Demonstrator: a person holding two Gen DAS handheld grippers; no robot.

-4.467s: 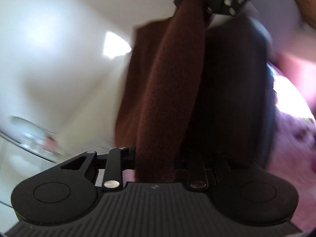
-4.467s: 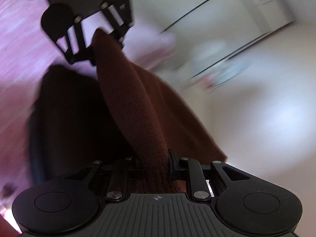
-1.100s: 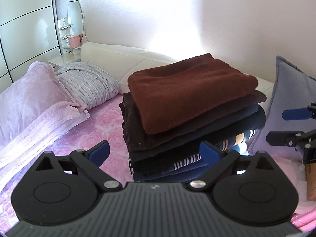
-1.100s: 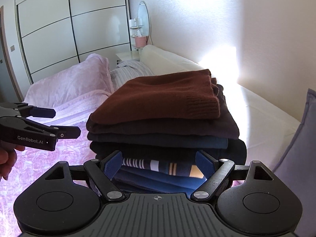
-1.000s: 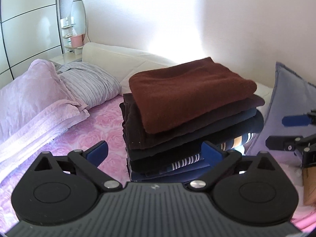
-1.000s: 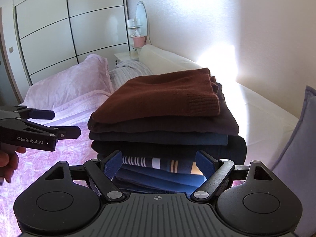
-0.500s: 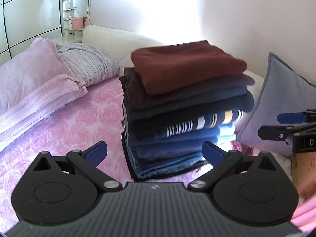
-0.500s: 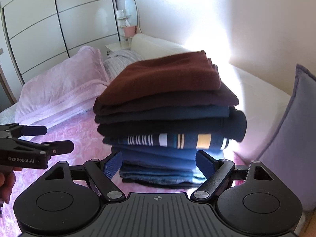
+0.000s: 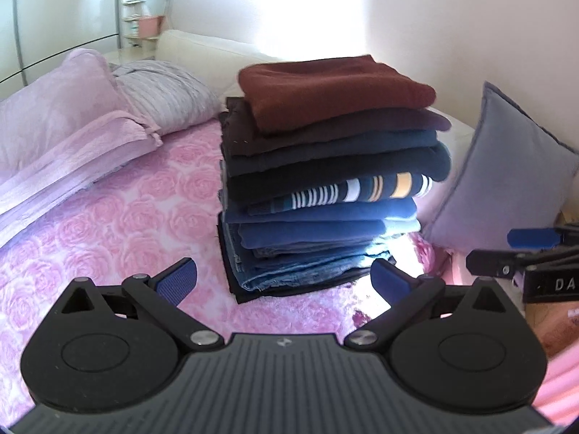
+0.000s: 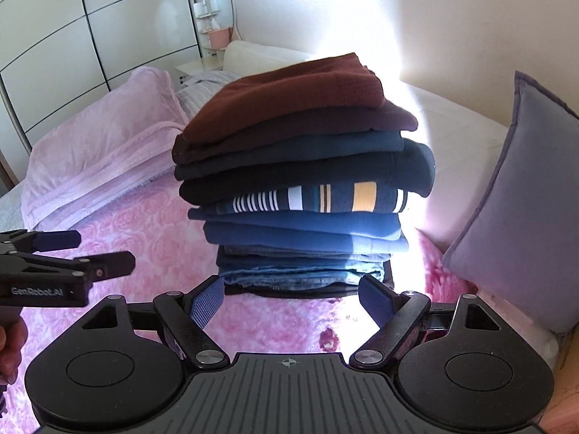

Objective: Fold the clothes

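Observation:
A tall stack of folded clothes (image 9: 325, 188) (image 10: 300, 195) stands on the pink rose bedspread (image 9: 126, 224). A folded maroon sweater (image 9: 333, 90) (image 10: 286, 97) lies on top, with dark, striped and blue garments under it. My left gripper (image 9: 282, 282) is open and empty, a short way in front of the stack's base. My right gripper (image 10: 291, 298) is open and empty too, facing the stack from the other side. Each gripper shows at the edge of the other's view: the right gripper (image 9: 521, 249), the left gripper (image 10: 90, 253).
Pink and striped pillows (image 9: 90, 108) lie at the left by a white headboard (image 9: 202, 47). A grey-lilac cushion (image 9: 495, 173) (image 10: 514, 195) leans right of the stack. White wardrobe doors (image 10: 72, 36) and a small shelf with a mirror stand behind.
4.5 s ago both grippers were shut on the maroon sweater held in the air; it now lies on the stack. In the last second both open grippers drew back and lowered.

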